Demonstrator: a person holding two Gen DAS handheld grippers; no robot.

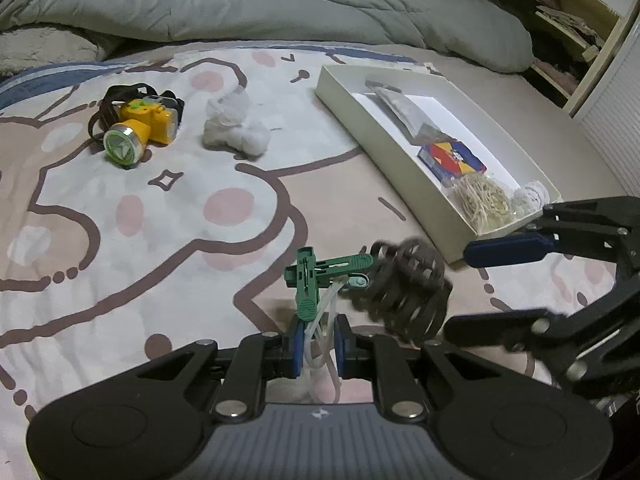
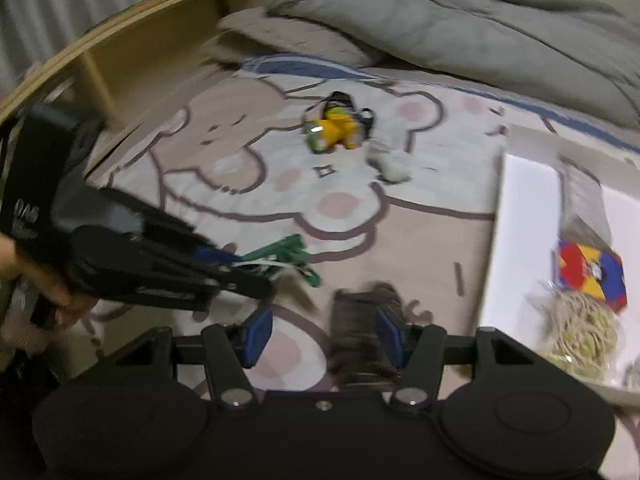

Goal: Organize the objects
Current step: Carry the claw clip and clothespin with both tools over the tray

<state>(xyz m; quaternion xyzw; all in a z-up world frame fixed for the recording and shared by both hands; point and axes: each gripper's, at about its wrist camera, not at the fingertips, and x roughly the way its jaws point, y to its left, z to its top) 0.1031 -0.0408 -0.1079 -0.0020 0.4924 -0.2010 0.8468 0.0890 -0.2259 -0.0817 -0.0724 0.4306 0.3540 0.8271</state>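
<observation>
1. The bed point(image 1: 120, 264), with its cartoon-bear sheet, carries everything; a grey duvet point(image 1: 240, 0) is bunched along its far edge, which leaves the near part free for sorting.
2. A shallow white box point(image 1: 340, 92) lies toward the bed's right edge. It already holds a card packet point(image 1: 452, 158) and a bag of rubber bands point(image 1: 484, 200), so it is probably the collecting place.
3. A yellow headlamp point(image 1: 140, 128) and a white wad point(image 1: 234, 128) lie loose toward the far left, apparently still unsorted.
4. The right gripper point(image 2: 324, 338) has its jaws parted; a dark ribbed hair claw point(image 1: 408, 292) lies against one pad only, so it is not squeezed.
5. The left gripper point(image 1: 318, 346) has its jaws clenched on the green clips point(image 1: 312, 280) with their clear tubing, lifted near the bed's front edge.
</observation>
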